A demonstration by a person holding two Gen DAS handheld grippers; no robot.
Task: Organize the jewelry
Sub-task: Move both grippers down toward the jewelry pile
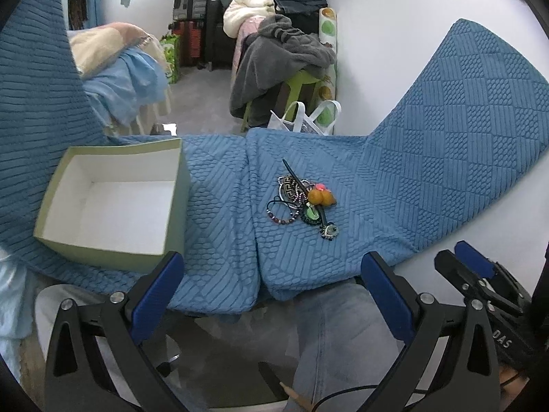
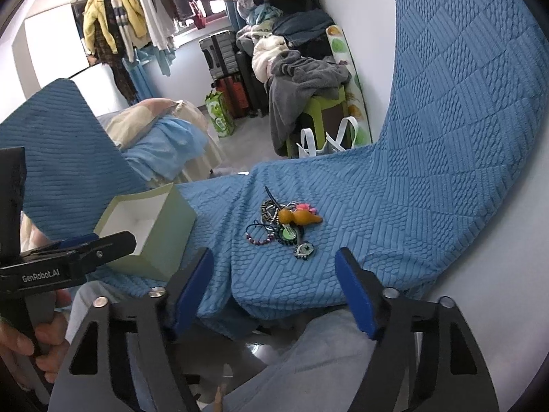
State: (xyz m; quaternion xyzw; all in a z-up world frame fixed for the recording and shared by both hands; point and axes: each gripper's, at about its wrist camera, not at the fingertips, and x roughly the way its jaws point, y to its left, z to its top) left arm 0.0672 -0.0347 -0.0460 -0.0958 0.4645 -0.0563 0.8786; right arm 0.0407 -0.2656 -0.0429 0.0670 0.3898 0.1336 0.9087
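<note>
A small heap of jewelry [image 1: 302, 201] lies on the blue textured cloth [image 1: 429, 178]: bead bracelets, an orange charm, a green pendant, a black stick. It also shows in the right wrist view [image 2: 283, 228]. An open, empty pale green box [image 1: 113, 202] stands to its left, also in the right wrist view [image 2: 147, 230]. My left gripper [image 1: 271, 274] is open and empty, near the cloth's front edge. My right gripper [image 2: 274, 274] is open and empty, just short of the heap.
The cloth covers a narrow surface with a drop at the front, over my legs [image 1: 326, 336]. Behind are a bed [image 1: 127, 68], a green stool with grey clothes [image 1: 284, 61], suitcases [image 1: 192, 17] and a white bag [image 1: 302, 116].
</note>
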